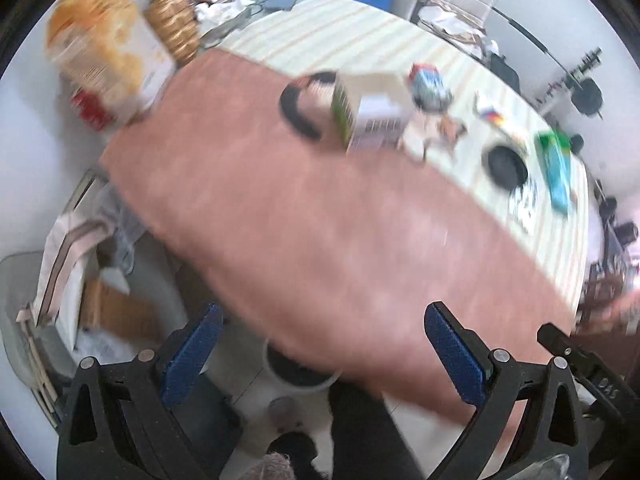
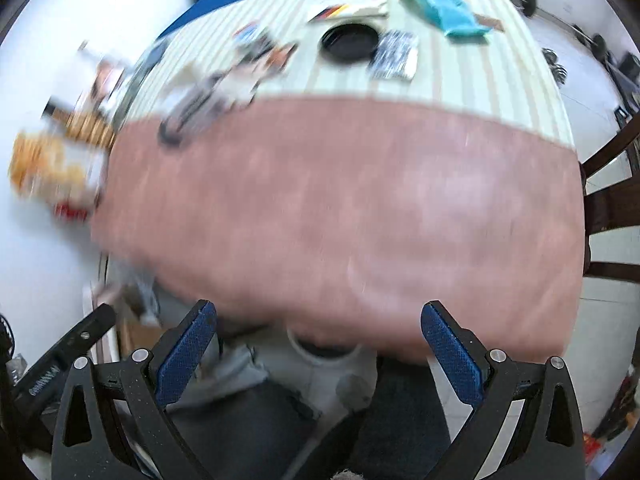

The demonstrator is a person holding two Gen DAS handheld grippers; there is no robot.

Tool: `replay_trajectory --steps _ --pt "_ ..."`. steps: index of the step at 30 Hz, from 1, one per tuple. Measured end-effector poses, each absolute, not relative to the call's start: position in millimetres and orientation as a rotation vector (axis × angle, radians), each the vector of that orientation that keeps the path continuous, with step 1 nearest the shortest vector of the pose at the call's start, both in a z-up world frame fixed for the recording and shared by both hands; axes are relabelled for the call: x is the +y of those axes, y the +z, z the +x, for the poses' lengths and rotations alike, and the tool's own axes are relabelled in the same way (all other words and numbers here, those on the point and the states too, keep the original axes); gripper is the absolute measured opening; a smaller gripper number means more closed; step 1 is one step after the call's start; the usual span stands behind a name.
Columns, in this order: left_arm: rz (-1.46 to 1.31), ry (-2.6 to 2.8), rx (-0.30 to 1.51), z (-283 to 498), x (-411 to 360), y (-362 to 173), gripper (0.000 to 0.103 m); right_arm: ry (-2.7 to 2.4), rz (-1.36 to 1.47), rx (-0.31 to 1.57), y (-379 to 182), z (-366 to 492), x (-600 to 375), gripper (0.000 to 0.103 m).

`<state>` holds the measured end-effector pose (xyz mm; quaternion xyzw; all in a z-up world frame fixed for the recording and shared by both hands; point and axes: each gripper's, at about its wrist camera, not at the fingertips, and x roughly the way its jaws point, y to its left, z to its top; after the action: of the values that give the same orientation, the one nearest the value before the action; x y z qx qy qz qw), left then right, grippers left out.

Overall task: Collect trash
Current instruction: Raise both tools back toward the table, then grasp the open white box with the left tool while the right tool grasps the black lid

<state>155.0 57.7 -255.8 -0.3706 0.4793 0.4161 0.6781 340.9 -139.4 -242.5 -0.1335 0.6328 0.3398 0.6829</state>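
1. The left gripper [image 1: 324, 354] hangs over the near edge of the table, its blue-padded fingers [image 1: 192, 354] spread wide with nothing between them.
2. The right gripper [image 2: 320, 354] is likewise released, its blue fingers [image 2: 450, 354] far apart and holding nothing.
3. Below the table edge, between the fingers in both views, sits a white bin [image 2: 324, 354] on the floor, partly hidden by the tabletop.
4. A pink cloth [image 2: 340, 208] covers the near half of the table; both views are blurred by motion.
5. Beyond it lies a pale striped cloth [image 2: 460, 80], where the trash is scattered.
6. On the seam at the left lies a small carton [image 1: 368, 120] with a green side, beside crumpled wrappers [image 1: 430, 88].
7. Further right sits a black round lid [image 2: 349, 42], with a dark printed wrapper [image 2: 394, 56] touching its right side.
8. Farthest away lies a blue packet [image 2: 448, 10] with a green end, near the far table edge.
9. At the table's left corner stands a yellow-and-white snack bag [image 1: 104, 48], next to a stack of golden biscuits [image 1: 174, 26].
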Motion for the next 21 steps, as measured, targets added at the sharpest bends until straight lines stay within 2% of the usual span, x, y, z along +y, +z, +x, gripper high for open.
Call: replay_trajectory --steps 10,21 --pt "-1.006 1.000 1.114 253.6 193.7 -286.3 0.103 0.622 -0.241 1.494 -299.3 514.8 -23.1 0.103" --pt "-1.081 1.016 1.264 299.2 246.5 -347.5 0.102 0.646 -0.408 1.531 -353.2 571.9 79.1 0.103"
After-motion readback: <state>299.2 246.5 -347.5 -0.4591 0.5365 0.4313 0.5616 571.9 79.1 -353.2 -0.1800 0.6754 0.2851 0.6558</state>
